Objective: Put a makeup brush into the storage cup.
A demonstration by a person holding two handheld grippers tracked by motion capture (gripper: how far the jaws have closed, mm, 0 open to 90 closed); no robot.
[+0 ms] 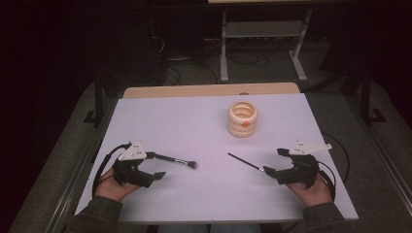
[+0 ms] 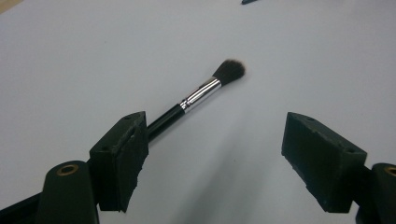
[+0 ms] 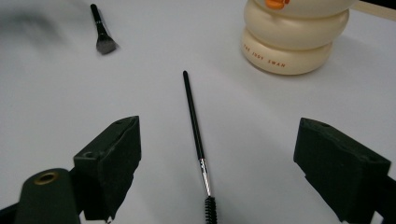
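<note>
My left fingers [image 2: 215, 154] stand nearest in the left gripper view, spread wide with nothing pressed between the pads. The fluffy brush [image 2: 198, 95] lies on the white surface [image 2: 93, 56]; its black handle runs behind the pad at 8 o'clock, and its silver ferrule and dark bristle head point toward 1 o'clock. Whether the handle touches that pad I cannot tell.

In the right gripper view my right fingers [image 3: 217, 168] are likewise spread apart and grip nothing. The thin spoolie brush [image 3: 196, 135] lies flat on the surface between them, spiral head at 6 o'clock, handle tip toward 12 o'clock, clear of both pads. The cream ringed holder [image 3: 294, 39] stands upright at 1 o'clock, well apart from the spoolie brush.

From the high view, my left hand [image 1: 114, 187] sits at 8 o'clock on the surface and my right hand [image 1: 311, 189] at 4 o'clock. The fluffy brush extends from the left fingers toward 3 o'clock; the spoolie brush runs from the right fingers toward 10 o'clock. The holder stands at 12 o'clock of the gap between the brushes, with an orange mark on its front.
</note>
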